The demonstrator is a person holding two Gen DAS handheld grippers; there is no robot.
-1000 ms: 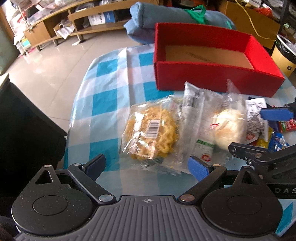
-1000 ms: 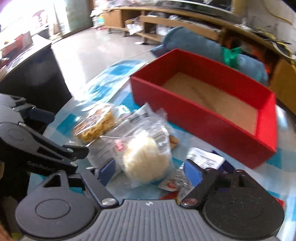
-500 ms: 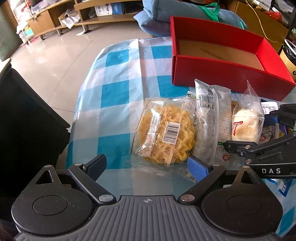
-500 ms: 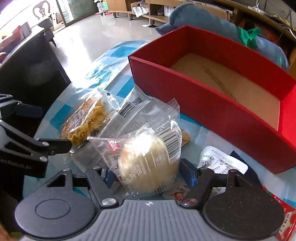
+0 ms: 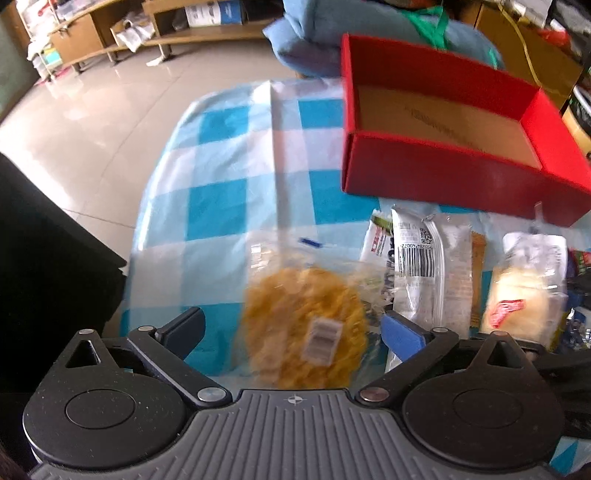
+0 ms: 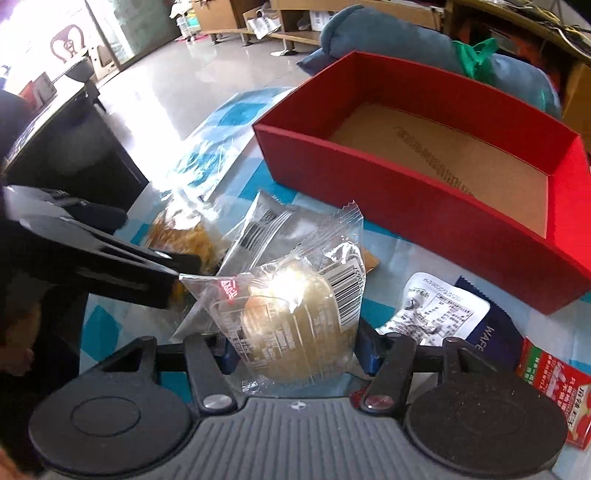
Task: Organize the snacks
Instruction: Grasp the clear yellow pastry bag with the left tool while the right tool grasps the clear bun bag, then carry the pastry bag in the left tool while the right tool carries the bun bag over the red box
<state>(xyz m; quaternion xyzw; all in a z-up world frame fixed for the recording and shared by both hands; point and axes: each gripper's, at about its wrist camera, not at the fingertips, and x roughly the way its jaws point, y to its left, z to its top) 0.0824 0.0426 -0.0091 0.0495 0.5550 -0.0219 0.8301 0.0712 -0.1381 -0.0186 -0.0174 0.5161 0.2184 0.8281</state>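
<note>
Covering the table: a blue-and-white checked cloth [image 5: 236, 192], with a clear sheet over the near part in the right wrist view.
Room: pale tiled floor [image 5: 96, 110], low wooden shelving [image 5: 110, 26] along the far wall, a blue rolled bundle [image 6: 424, 48] behind the box, dark furniture [image 5: 48, 266] to the left of the table.
Red box [image 5: 436, 173]: open-topped, brown cardboard floor, nothing visible inside; it stands beyond the snacks.
Noodle snack pack [image 5: 303, 325]: lying flat between the spread jaws of the left gripper [image 5: 291, 328], pads clear of it on both sides.
Left gripper change: its jaws have just been opening wider, and the noodle snack pack sits lower in its view than a second ago.
Bun pack [image 6: 295, 325]: clear wrapper, pale round bun, upright between the blue pads of the right gripper [image 6: 295, 350], which press on its sides.
Right gripper change: its jaws have just been closing; a second ago the bun pack lay ahead of open fingers.
Grey wrapper with barcode [image 5: 424, 273]: flat between the noodle snack pack and the bun pack.
Small packets [image 6: 443, 310]: white, navy and red, right of the bun pack, near the box wall.
</note>
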